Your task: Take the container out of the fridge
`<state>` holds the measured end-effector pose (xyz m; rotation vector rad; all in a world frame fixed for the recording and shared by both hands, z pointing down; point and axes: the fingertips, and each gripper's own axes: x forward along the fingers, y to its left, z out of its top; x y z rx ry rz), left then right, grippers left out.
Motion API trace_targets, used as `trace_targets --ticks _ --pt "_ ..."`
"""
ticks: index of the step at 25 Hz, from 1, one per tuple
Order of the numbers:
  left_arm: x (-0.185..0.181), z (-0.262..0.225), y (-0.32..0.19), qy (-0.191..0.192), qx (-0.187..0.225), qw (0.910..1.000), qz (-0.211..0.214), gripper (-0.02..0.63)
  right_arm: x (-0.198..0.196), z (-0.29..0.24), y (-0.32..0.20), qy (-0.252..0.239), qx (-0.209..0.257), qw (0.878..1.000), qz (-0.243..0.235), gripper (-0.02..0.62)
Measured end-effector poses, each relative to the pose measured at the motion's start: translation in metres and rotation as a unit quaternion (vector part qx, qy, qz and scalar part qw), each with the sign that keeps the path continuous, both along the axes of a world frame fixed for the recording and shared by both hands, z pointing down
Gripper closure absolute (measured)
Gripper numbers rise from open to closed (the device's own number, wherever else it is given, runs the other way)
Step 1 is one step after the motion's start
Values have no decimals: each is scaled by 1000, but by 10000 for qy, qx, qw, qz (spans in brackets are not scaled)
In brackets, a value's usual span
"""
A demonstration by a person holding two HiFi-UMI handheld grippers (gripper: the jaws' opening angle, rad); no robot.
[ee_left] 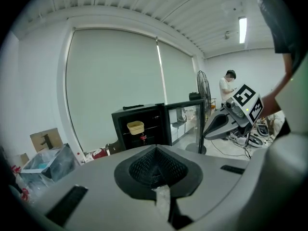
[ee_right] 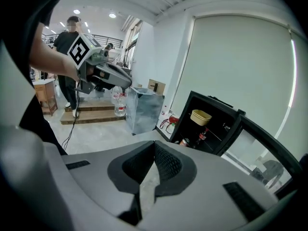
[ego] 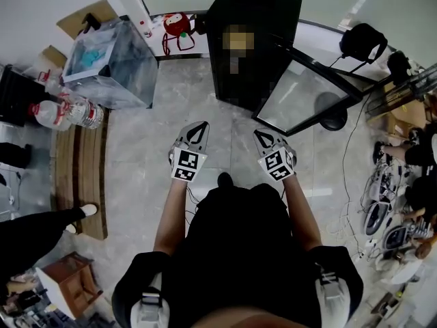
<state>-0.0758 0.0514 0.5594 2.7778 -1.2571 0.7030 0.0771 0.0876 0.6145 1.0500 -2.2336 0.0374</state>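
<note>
We hold both grippers out over the grey floor (ego: 136, 162), side by side and pointing at the fridge (ego: 256, 19). It stands ahead of us with its glass door (ego: 300, 91) swung open to our right. The left gripper (ego: 199, 127) has its jaws pressed together at the tips with nothing between them. The right gripper (ego: 260, 134) is clenched the same way and is also empty.

The container (ee_left: 135, 127), a pale yellow tub, sits on the upper shelf inside the fridge, well apart from both grippers. In the left gripper view it lies almost straight ahead of the closed jaws; in the right gripper view it lies ahead and a little to the right of them. Neither gripper touches the fridge or the door.

We count one fridge, one door, one container and two grippers. Below the container we see one dark bottle (ee_right: 204, 134) with a red label, and one can (ee_right: 185, 142) lower down near the fridge's bottom. Off to our left stand one clear plastic bin (ego: 109, 63) and two water bottles (ego: 85, 115) on a wooden platform (ego: 82, 176).
</note>
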Motion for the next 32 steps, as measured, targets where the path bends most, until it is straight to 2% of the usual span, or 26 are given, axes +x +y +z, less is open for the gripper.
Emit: trace_targets --ticks 10,15,19,32 --pt "-14 1 -12 -104 -35 9999 49 587 -13 6 -11 -90 -55 9999 86 596" --pt "-11 0 -15 -159 -17 9996 220 588 -1 4 -25 -47 14 9997 257 596" --pt "-15 0 -26 -177 -56 9997 171 587 12 2 -42 -43 46 9993 362 596" --pt "-8 1 -98 -281 -83 9994 -199 587 19 -2 -140 -169 96 9998 -9 596"
